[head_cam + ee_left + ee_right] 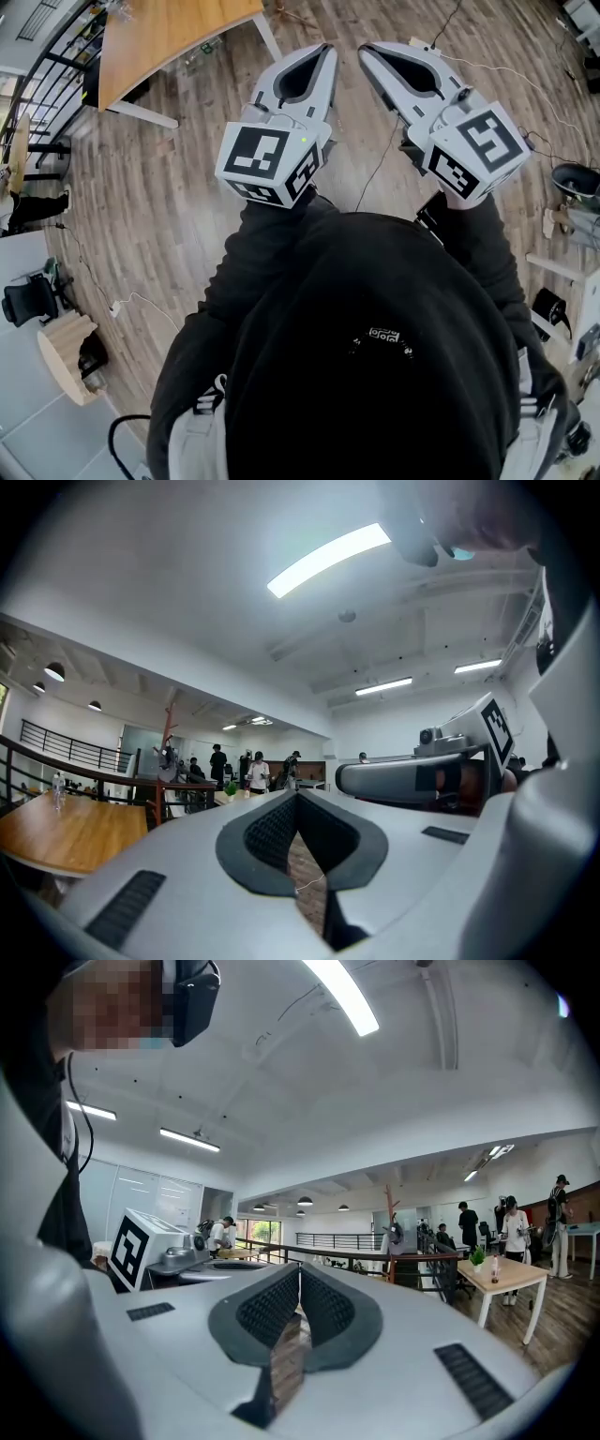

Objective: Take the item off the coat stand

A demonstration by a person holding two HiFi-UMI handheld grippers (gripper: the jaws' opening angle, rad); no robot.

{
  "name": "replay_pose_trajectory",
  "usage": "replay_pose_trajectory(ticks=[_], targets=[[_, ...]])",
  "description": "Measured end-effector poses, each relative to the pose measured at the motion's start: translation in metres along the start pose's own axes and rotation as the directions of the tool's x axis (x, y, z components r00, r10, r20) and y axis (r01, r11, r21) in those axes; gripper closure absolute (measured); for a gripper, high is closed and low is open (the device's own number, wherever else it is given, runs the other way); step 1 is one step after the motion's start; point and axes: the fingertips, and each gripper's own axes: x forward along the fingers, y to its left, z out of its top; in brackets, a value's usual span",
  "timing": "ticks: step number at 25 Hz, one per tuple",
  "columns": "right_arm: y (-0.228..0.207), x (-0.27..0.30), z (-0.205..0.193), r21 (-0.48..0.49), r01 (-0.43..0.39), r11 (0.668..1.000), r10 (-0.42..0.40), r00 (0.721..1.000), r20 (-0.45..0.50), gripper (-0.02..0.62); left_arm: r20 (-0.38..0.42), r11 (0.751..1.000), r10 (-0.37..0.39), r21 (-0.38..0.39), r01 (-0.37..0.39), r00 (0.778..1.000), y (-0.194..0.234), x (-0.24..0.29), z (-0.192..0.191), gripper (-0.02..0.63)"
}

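A reddish-brown coat stand (pixel 169 726) rises far off by the railing in the left gripper view, with a grey item (pixel 167 764) hanging on it. The right gripper view shows the same stand (pixel 389 1202) and item (pixel 396 1235), also far away. In the head view neither shows. My left gripper (pixel 323 47) and right gripper (pixel 366 49) are held side by side in front of my chest, pointing level over the wooden floor. Both are shut with nothing between the jaws, as seen at the left gripper (pixel 297 794) and the right gripper (pixel 300 1267).
A wooden table (pixel 169 37) stands at the front left, and a black railing (pixel 75 752) runs past it. A cable (pixel 375 169) lies on the floor under the grippers. Several people stand far off near a light table (pixel 511 1277) with a plant.
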Motion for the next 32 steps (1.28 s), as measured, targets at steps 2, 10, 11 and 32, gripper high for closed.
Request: replay_pose_trajectory(ticks=[2, 10, 11, 32], targets=[[-0.008, 0.009, 0.0, 0.003, 0.006, 1.0, -0.006, 1.0, -0.006, 0.578, 0.0, 1.0, -0.011, -0.004, 0.011, 1.0, 0.009, 0.008, -0.001, 0.603], [-0.038, 0.077, 0.003, -0.004, 0.017, 1.0, -0.017, 0.999, -0.036, 0.578, -0.049, 0.999, -0.05, -0.018, 0.05, 0.998, 0.078, 0.041, -0.012, 0.603], [-0.041, 0.087, 0.002, -0.004, 0.017, 1.0, -0.017, 0.999, -0.042, 0.578, -0.061, 0.998, -0.06, -0.019, 0.059, 0.996, 0.087, 0.045, -0.014, 0.603], [-0.059, 0.259, -0.003, 0.04, 0.0, 0.999, 0.006, 0.989, -0.145, 0.578, -0.045, 0.988, -0.116, -0.112, 0.111, 0.992, 0.262, 0.047, -0.028, 0.603]])
